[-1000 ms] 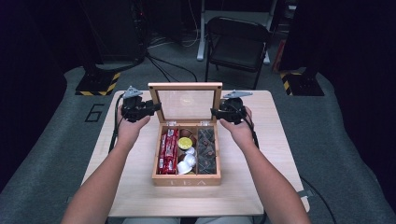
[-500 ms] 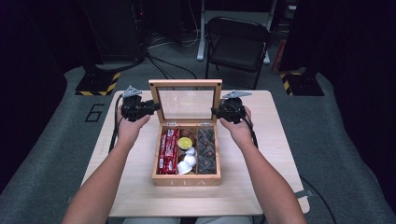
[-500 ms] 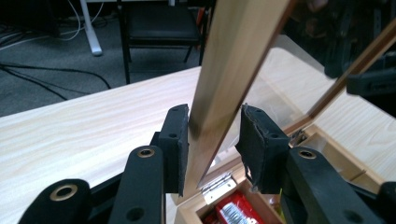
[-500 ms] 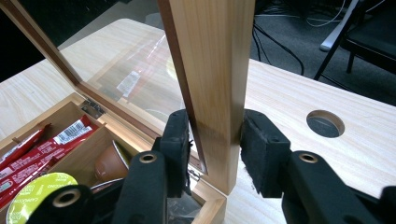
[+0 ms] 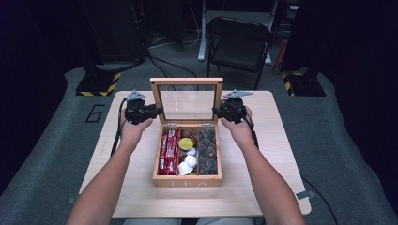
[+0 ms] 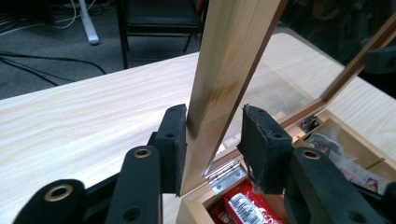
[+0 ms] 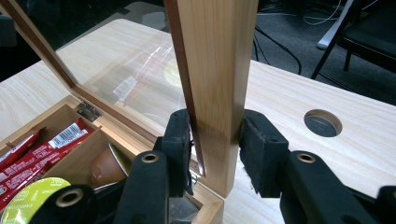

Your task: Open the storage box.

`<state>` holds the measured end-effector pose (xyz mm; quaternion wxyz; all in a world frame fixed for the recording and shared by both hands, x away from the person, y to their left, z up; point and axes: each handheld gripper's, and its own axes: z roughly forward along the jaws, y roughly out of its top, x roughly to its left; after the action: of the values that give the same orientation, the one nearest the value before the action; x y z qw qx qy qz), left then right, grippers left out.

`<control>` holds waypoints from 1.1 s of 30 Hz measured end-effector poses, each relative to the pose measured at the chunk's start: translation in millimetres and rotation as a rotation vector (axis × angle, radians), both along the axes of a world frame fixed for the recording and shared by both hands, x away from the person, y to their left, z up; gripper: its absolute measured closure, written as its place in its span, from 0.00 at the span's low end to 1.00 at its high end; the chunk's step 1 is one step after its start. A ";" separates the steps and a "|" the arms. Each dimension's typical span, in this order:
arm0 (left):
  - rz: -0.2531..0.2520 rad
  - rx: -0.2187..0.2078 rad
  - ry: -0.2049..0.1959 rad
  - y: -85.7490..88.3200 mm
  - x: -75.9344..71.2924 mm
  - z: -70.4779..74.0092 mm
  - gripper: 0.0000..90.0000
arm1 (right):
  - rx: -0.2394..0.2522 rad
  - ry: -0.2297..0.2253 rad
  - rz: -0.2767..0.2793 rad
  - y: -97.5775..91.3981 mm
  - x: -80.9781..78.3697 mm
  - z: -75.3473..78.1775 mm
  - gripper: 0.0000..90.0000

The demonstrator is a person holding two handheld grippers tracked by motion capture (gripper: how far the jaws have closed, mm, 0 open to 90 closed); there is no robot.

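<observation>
Left claw: at the left edge of the raised lid, jaws set either side of the lid's wooden side rail. In the left gripper view one pad lies against the rail; the other stands just off it on the glass side. Jaws drawn in; a firm clamp cannot be confirmed.

Tea box: sits at the middle of the bench, lid upright on its hinges. Left compartment holds red packets, middle compartment coffee capsules, right compartment dark sachets.

Right claw: at the lid's right edge. In the right gripper view both pads press the wooden rail; jaws have just been closing and are clamped on the lid.
</observation>
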<state>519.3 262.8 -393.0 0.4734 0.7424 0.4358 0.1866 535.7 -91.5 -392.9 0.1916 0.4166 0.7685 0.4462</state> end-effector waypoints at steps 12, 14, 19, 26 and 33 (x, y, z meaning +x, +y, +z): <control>0.022 -0.010 0.005 -0.3 3.8 -5.5 0.71 | -0.001 0.017 -0.001 1.4 2.8 -6.5 0.66; 0.023 -0.004 0.013 0.7 4.9 -7.4 0.72 | 0.002 0.029 -0.003 0.9 4.2 -10.6 0.67; 0.027 -0.032 0.036 2.9 6.0 -11.0 0.73 | -0.001 0.035 -0.012 -0.3 6.9 -15.1 0.68; 0.055 -0.053 0.044 -0.1 10.7 -15.7 0.71 | 0.036 0.056 -0.050 -4.1 14.2 -18.6 0.78; 0.025 0.006 0.055 -26.2 11.5 -22.7 0.74 | 0.051 0.064 0.005 1.7 13.9 -19.1 0.88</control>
<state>530.8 236.6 -415.7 0.4567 0.7431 0.4573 0.1732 549.6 -89.9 -412.0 0.1552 0.4336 0.7636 0.4527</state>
